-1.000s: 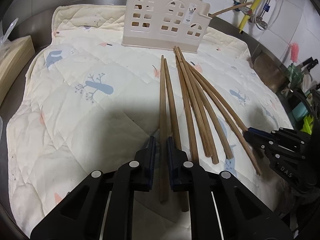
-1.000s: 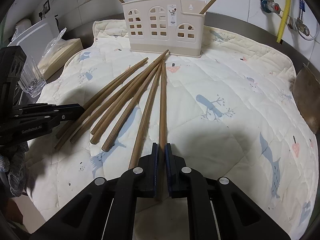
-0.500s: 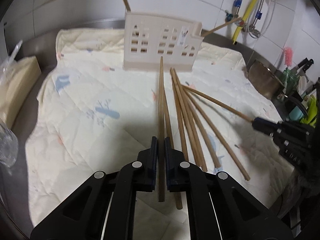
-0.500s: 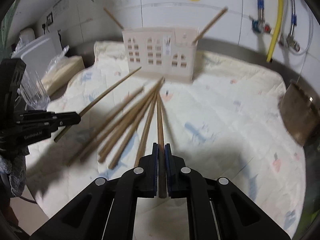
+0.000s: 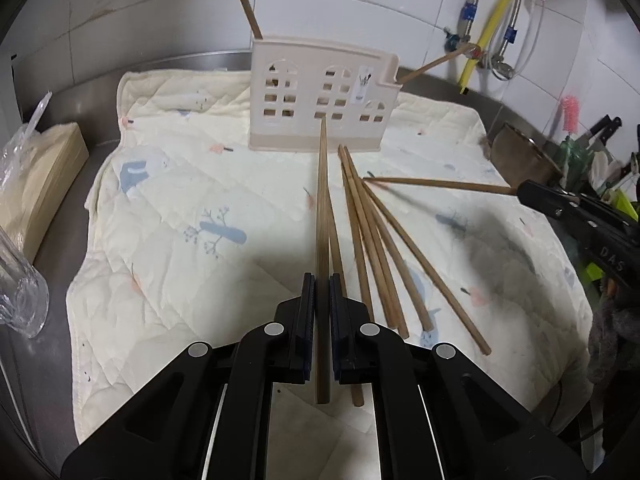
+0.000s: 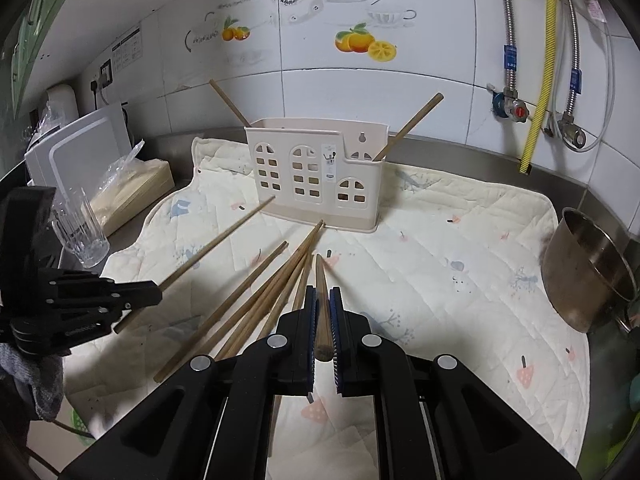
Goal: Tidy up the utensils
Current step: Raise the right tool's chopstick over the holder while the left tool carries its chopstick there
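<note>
Both hand-held grippers clamp a chopstick each: left (image 5: 322, 280) w/ stick (image 5: 322, 200) lengthwise, tip aimed at holder (image 5: 320, 92) straight ahead; right (image 6: 323, 300) w/ stick (image 6: 322, 300), holder further off.

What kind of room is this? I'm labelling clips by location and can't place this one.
Most likely a home kitchen counter. A white tiled wall with fruit decals backs a steel worktop; a steel pot sits at the right, and a utensil holder stands on a quilted mat with chopsticks.
</note>
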The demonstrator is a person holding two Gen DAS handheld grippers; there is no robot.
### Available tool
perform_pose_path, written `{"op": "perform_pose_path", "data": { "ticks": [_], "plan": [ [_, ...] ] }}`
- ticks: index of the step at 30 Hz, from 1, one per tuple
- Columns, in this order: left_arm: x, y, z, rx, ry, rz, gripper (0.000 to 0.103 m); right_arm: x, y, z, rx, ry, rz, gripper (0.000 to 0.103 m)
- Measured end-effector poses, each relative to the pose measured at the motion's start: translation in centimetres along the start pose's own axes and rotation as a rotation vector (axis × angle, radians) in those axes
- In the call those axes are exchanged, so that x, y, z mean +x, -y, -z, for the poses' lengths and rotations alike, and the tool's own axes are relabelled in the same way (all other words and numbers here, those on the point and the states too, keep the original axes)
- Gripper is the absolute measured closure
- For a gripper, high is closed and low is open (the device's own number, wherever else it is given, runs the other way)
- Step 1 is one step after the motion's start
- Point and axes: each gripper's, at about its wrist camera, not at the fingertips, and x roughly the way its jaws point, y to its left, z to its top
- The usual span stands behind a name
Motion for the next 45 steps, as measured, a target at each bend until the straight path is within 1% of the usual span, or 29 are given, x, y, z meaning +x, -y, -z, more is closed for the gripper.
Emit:
{"op": "perform_pose_path", "data": {
  "ticks": [6,9,11,16,19,25,29,34,40,45],
  "plan": [
    [-0.6,0.1,-0.4,0.003,0.015,0.006,0.097,0.0,0.0,-0.4,0.002,0.011,-0.003,0.096],
    [0.1,0.1,-0.1,0.008,-0.007,-0.010,0.097,0.1,0.0,-0.4,0.002,0.012,-0.005,0.096],
    [0.1,-0.1,-0.1,-0.004,-0.003,-0.004,0.097,0.1,0.0,-0.4,0.002,0.011,-0.005,0.096],
    [-1.3,-0.1,-1.2,0.002,0.047,-0.007,0.097,0.1,-0.2,-0.6,-0.002,0.017,-0.007,0.096],
    [-2.2,0.0,-2.4,0.013,0.082,-0.007,0.097,-0.2,-0.4,-1.6,-0.009,0.035,-0.015,0.096],
    [-3.4,0.4,-4.8,0.051,0.130,-0.003,0.097,-0.2,-0.4,-4.4,-0.032,0.039,-0.041,0.096],
    [-3.7,0.6,-6.2,0.075,0.143,-0.001,0.097,-0.1,0.0,-6.4,-0.042,0.039,-0.059,0.096],
    [-4.8,0.7,-8.7,0.092,0.174,0.016,0.097,-0.6,1.0,-9.8,-0.044,0.061,-0.084,0.096],
    [-7.2,1.3,-12.1,0.132,0.236,0.032,0.097,-1.7,1.9,-14.1,-0.070,0.105,-0.061,0.096],
    [-10.1,1.6,-14.9,0.147,0.309,0.051,0.097,-2.4,3.0,-17.6,-0.066,0.146,-0.032,0.096]
  ]
}}
